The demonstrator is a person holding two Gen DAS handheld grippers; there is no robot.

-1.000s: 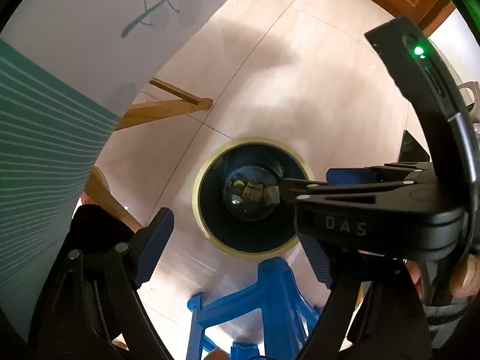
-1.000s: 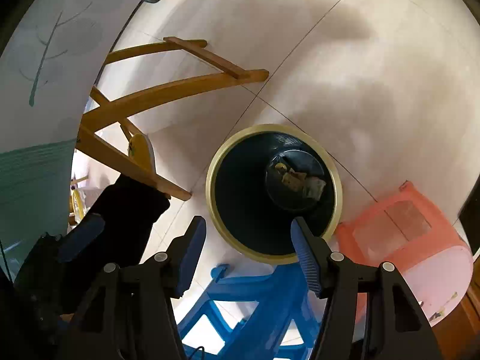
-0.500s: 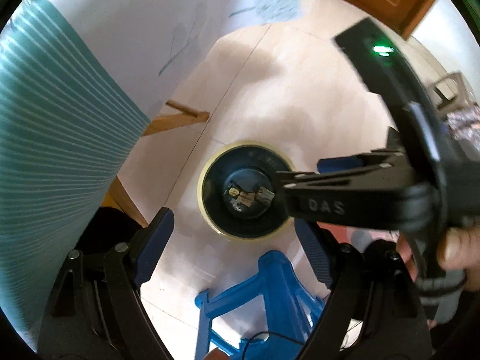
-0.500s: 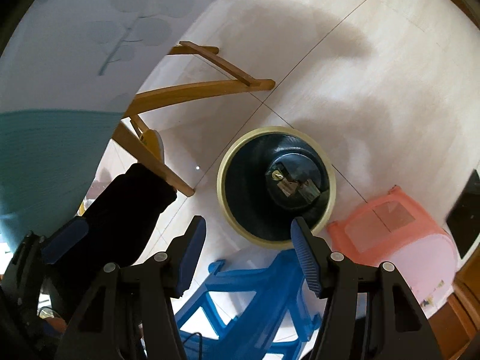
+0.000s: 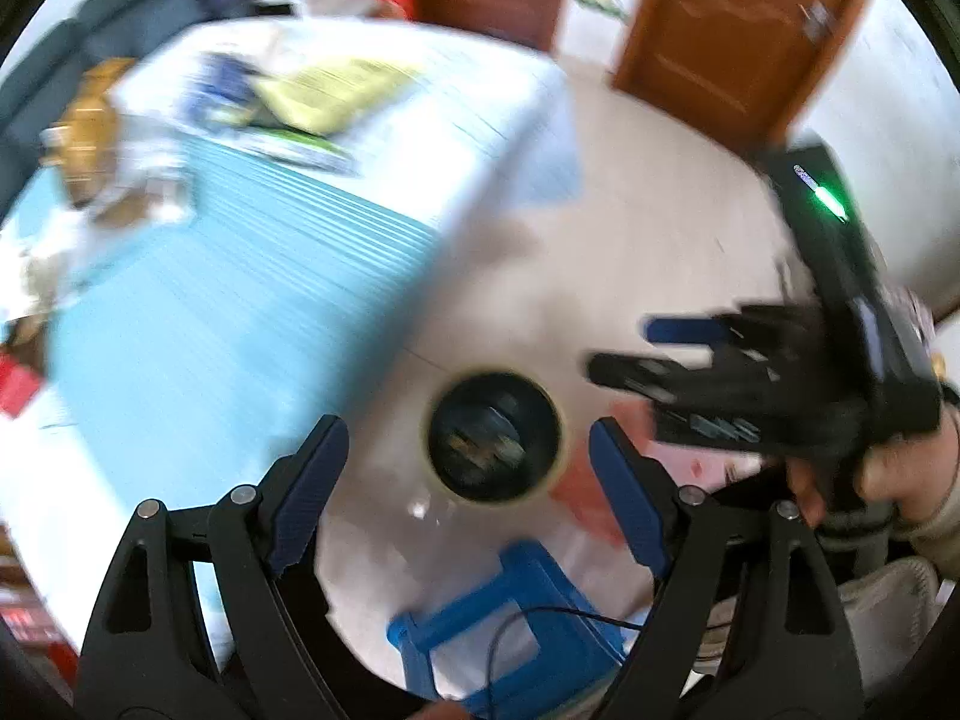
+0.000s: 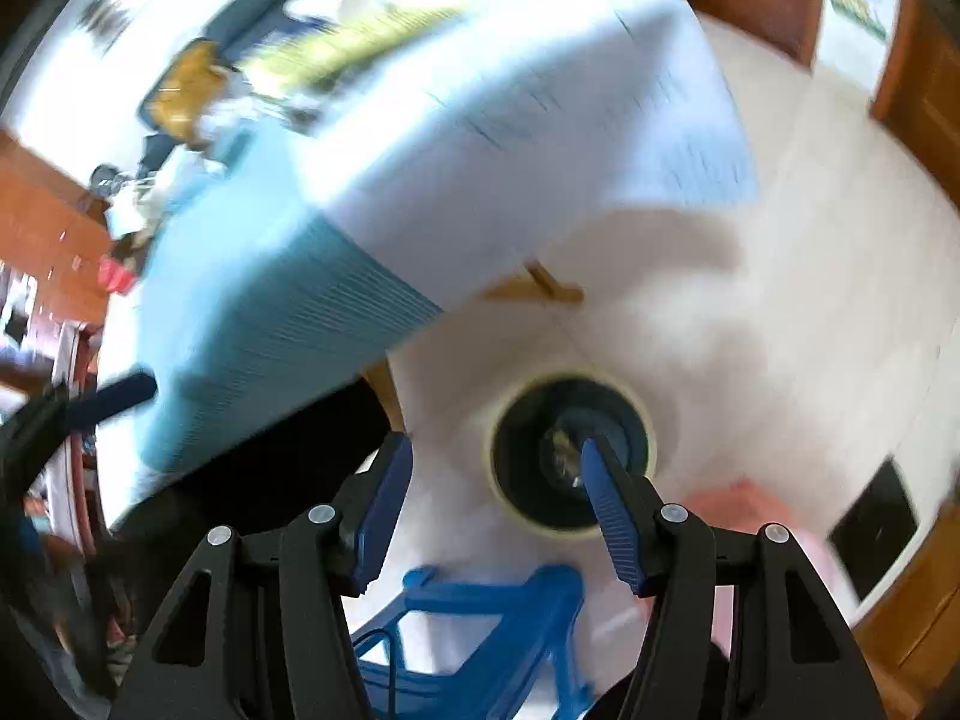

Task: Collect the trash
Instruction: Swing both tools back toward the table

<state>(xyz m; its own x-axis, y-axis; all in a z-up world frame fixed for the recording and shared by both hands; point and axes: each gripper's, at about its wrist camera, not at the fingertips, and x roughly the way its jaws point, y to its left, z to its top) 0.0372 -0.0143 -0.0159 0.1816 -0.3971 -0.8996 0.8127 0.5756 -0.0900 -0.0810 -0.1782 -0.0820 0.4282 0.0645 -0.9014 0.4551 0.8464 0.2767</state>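
Both grippers, left (image 5: 468,480) and right (image 6: 498,507), are being held wide, empty, above the bin (image 5: 495,438) holding trash.

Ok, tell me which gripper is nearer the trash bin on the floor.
Right, narrowly; blur makes this uncertain. The right gripper hangs above the trash bin, which looks larger in its view. The left gripper is also above it, open fingers framing it.
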